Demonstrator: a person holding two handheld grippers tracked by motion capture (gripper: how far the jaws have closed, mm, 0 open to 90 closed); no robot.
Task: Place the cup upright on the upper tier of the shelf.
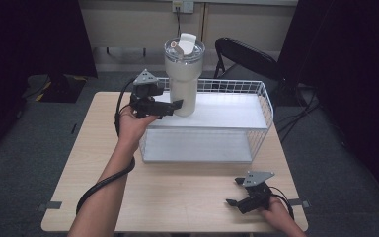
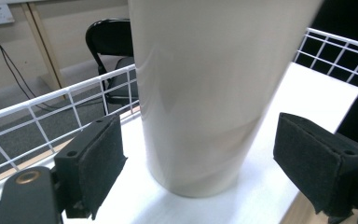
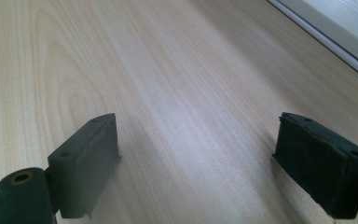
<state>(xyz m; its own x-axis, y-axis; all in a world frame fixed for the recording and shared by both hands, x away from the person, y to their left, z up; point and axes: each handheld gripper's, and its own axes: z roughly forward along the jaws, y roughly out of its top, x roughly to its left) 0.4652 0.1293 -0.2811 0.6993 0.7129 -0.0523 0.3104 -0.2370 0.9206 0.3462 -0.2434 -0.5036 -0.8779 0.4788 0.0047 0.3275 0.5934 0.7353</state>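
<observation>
Straddling the tumbler, the left gripper has its jaws spread wide w/ a clear gap each side of the cup wall in the left gripper view, pads not touching, so nothing gripped. Tumbler stands upright on the upper shelf of the white wire rack, near its back-left corner, lid on top w/ its flap up.

Right gripper rests low over the table at front right, jaws apart, empty, well away from the rack.

Risks as I judge them:
- Cup is tall and tapers to a narrow base, jaws sit low on it. A low pinch on a smooth taper could let it tip, or slide up out of the pads.
- Uneven closing, one pad landing first, prob shoves the base sideways on the slick shelf; rack rail is just behind, so it could knock into the wire.
- Can't tell if it holds liquid; open flap means a tilt may spill.
- Lifting out, base could catch the rail.
</observation>
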